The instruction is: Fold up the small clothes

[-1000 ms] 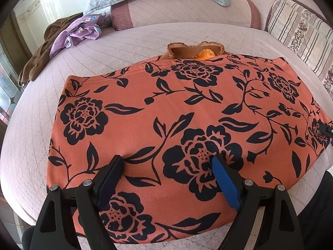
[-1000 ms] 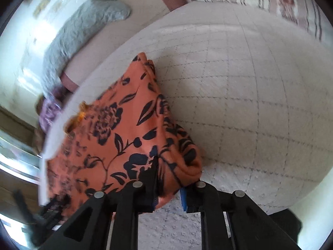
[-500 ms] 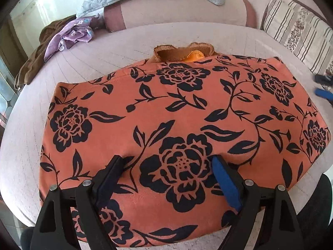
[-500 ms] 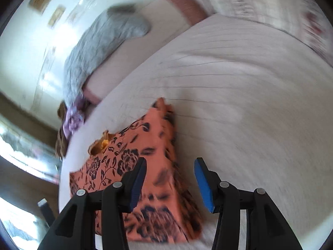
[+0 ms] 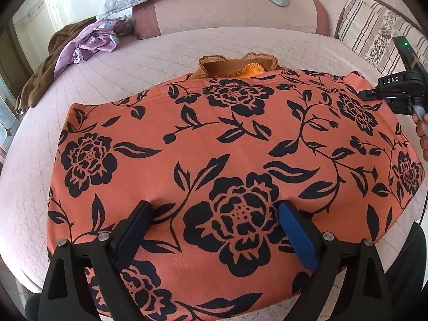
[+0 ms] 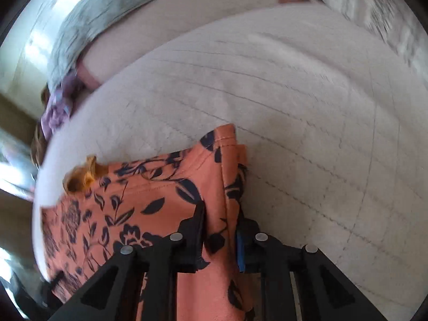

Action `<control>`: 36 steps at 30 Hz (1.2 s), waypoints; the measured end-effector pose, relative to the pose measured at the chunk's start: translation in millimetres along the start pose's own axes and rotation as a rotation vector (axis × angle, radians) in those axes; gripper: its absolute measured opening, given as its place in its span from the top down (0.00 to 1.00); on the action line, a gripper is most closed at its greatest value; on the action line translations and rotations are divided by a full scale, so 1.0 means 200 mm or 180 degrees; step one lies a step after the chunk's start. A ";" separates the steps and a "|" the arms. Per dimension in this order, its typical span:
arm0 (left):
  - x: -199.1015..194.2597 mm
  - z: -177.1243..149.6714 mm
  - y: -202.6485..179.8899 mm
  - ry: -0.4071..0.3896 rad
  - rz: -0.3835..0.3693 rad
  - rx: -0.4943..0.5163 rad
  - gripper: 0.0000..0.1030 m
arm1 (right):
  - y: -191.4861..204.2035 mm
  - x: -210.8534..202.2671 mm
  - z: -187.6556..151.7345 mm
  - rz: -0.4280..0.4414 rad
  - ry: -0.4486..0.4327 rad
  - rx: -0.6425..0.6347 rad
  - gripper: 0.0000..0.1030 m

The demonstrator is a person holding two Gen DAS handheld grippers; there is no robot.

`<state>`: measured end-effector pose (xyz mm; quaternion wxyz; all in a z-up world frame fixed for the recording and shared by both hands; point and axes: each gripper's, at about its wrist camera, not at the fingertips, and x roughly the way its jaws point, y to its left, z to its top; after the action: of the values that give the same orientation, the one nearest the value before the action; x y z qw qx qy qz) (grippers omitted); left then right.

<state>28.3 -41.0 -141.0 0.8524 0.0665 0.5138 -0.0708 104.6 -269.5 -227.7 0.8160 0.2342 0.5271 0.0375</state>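
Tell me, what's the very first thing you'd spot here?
The big orange cloth with black flowers, spread across the middle of the pale quilted bed. The left claw sits open on its near edge, while the right claw is closed around its right edge. A small orange-brown garment peeks out behind it.

Left wrist cam: low over garment (image 5: pixel 214 144), facing bolster at frame top. Right wrist cam: close on its right edge (image 6: pixel 230 187), tilted. Both share garment and bedspread (image 5: pixel 165 50).
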 end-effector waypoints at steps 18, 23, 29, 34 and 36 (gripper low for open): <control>-0.21 -0.05 0.15 -0.0194 -0.0043 -0.0264 0.09 | 0.27 -0.36 -0.51 0.0386 -0.0288 -0.0250 0.31; -0.15 -0.28 0.55 0.0148 0.0384 -0.0834 0.10 | 0.13 -0.28 -0.58 0.0423 -0.0288 0.0045 0.32; -0.26 -0.32 0.68 0.0108 0.0560 -0.1169 0.10 | 0.10 -0.36 -0.59 0.0488 -0.0353 0.0205 0.32; -0.33 -0.16 0.52 -0.0128 0.0522 -0.0907 0.10 | 0.03 -0.50 -0.79 0.0762 -0.0469 0.0566 0.32; -0.33 -0.08 0.41 -0.0198 0.0436 -0.0753 0.10 | 0.01 -0.50 -0.87 0.0798 -0.0386 0.0669 0.32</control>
<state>-1.0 46.3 -87.7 0.8727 -0.0017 0.4861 0.0465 -91.7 -238.8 -201.4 0.8063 0.3839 0.4446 0.0695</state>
